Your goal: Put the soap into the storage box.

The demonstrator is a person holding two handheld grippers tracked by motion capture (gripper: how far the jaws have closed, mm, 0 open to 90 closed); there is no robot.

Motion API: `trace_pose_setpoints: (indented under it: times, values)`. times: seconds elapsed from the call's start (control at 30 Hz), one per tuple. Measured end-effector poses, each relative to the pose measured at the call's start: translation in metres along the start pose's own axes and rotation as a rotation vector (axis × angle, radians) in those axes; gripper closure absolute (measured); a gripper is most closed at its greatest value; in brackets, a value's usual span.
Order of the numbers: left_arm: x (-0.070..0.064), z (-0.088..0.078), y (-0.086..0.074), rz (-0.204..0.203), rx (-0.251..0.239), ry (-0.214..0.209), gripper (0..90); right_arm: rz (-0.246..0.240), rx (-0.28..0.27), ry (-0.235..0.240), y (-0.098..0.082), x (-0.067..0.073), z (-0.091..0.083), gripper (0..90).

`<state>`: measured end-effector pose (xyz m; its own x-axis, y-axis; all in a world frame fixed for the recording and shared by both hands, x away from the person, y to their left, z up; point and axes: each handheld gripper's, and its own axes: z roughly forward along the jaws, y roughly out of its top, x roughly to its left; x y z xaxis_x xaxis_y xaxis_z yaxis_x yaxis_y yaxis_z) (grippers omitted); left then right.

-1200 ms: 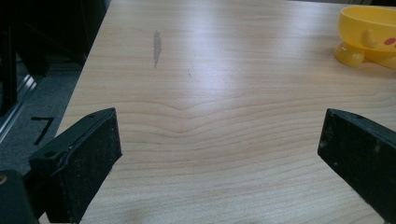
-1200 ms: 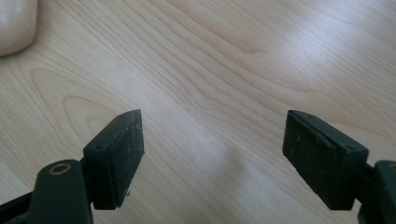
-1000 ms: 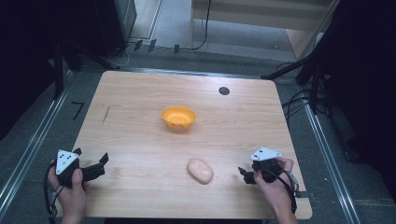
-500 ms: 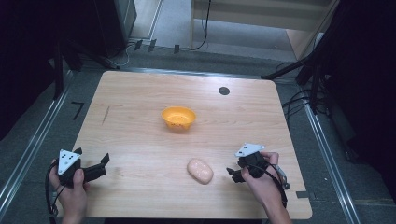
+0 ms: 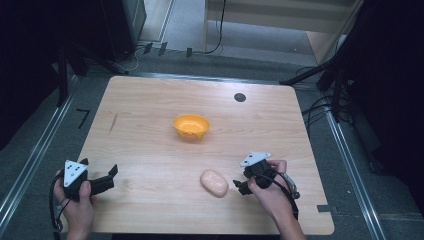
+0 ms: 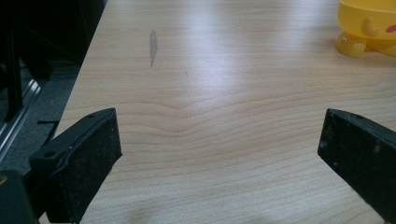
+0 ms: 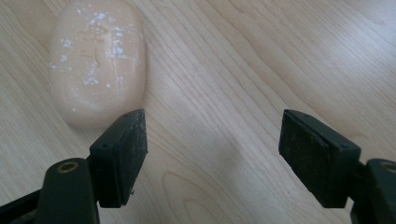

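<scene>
A pale pink oval lump [image 5: 214, 183] lies on the wooden table [image 5: 150, 110] near the front edge. My right gripper [image 5: 240, 187] stands open just to its right, jaws apart and low over the wood. In the right gripper view the lump [image 7: 97, 60] sits up and left of the left jaw, outside the gap of the gripper [image 7: 212, 156]. A small orange bowl [image 5: 191, 125] stands mid-table. My left gripper [image 5: 111, 175] rests open near the front left corner; its own view shows the gripper [image 6: 219, 161] over bare wood, the yellow bowl [image 6: 369, 25] far right.
A round black disc [image 5: 240, 97] sits at the table's back right. A dark streak [image 5: 113, 123] marks the wood at the left. Metal rails [image 5: 35, 155] run along both sides of the table, with cables on the floor [image 5: 320, 107] at the right.
My right gripper has moved left toward the pink lump and now stands close beside it. The left gripper has barely moved.
</scene>
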<state>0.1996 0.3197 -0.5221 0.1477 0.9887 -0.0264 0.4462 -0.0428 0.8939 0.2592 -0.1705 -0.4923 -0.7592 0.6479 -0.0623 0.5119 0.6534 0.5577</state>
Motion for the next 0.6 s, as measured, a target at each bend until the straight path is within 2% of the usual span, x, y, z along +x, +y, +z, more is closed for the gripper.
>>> trace_pose_setpoints:
  times: [0.6]
  values:
    - [0.000,0.000,0.000,0.006,0.000,-0.007,0.0,-0.033,-0.008,0.045,0.022,0.021,0.013,24.7]
